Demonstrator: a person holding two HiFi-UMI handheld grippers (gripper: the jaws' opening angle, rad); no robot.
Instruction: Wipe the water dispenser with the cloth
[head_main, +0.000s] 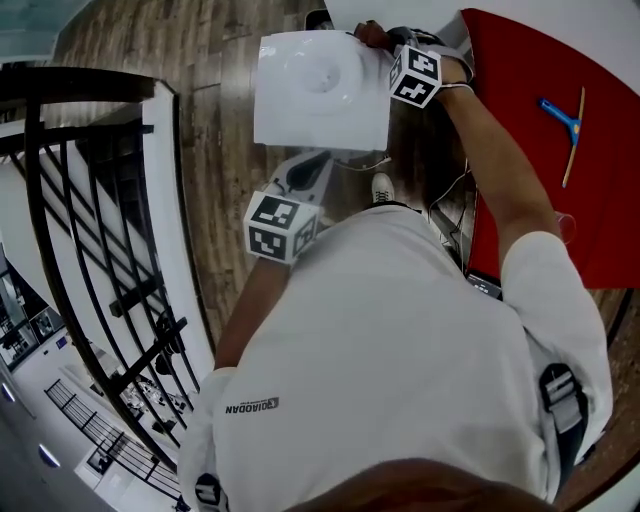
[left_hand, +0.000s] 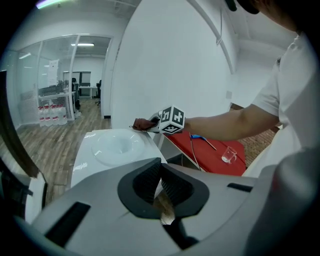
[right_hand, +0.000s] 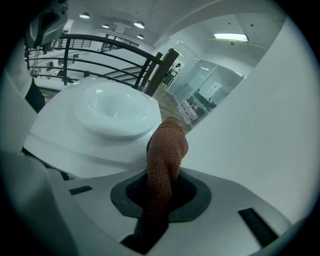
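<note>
The white water dispenser (head_main: 320, 90) shows its top from above, with a round hollow in the middle. My right gripper (head_main: 385, 40) is at its far right corner, shut on a brown knitted cloth (head_main: 372, 35). In the right gripper view the cloth (right_hand: 165, 160) stands up from between the jaws of the right gripper (right_hand: 161, 192) and touches the dispenser's (right_hand: 100, 125) rim. My left gripper (head_main: 312, 165) hangs just at the dispenser's near edge. Its jaws (left_hand: 160, 187) are shut with nothing in them, pointing at the dispenser (left_hand: 112, 147).
A red table (head_main: 590, 180) stands to the right with a blue-headed tool (head_main: 565, 125) and a clear glass (left_hand: 229, 155) on it. A black railing (head_main: 90, 250) runs along the left. A curved white wall (left_hand: 170, 60) rises behind the dispenser. The floor is wood.
</note>
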